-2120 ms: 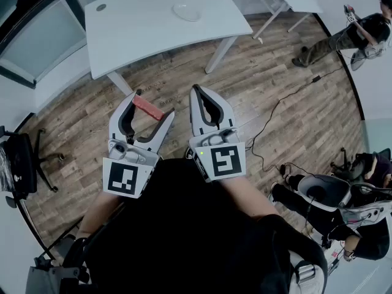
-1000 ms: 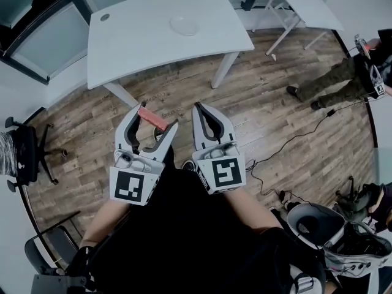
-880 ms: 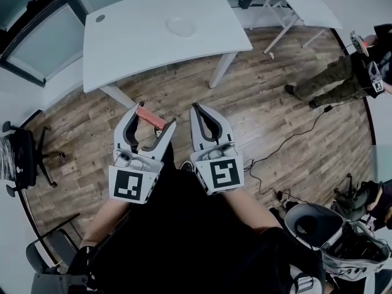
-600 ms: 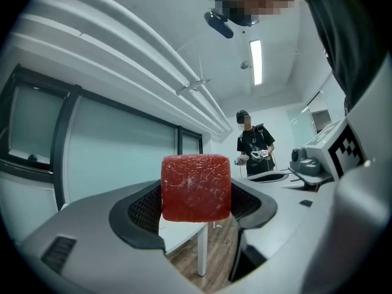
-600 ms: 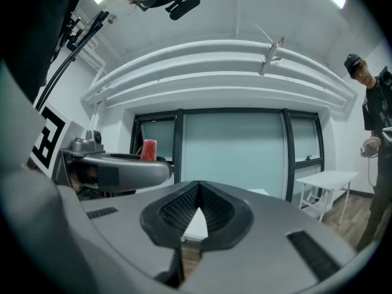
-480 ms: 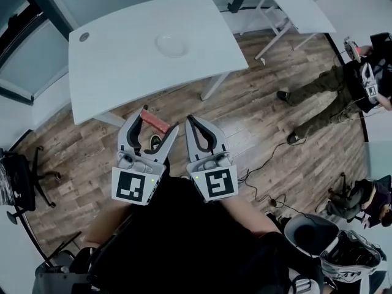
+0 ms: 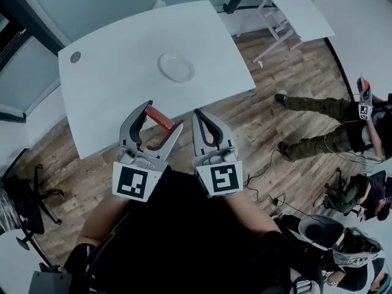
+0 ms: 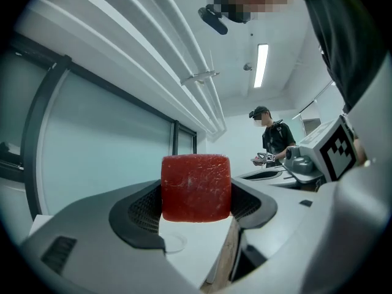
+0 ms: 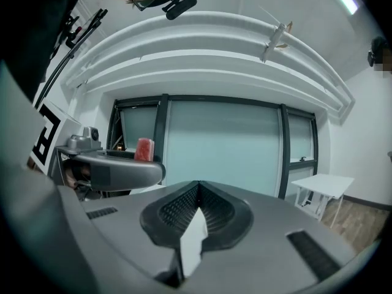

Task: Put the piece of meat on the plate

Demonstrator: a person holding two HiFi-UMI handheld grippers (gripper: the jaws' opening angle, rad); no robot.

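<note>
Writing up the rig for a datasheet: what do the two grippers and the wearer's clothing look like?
The left gripper and right gripper match: light grey shells, curved jaws lined with black ribbed pads, each with a white cube bearing a black square marker. The person wears a black top.

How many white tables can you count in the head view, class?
2. The large table fills the upper middle and carries the plate. The smaller table stands at the upper right, past it. Others may lie outside the frame.
</note>
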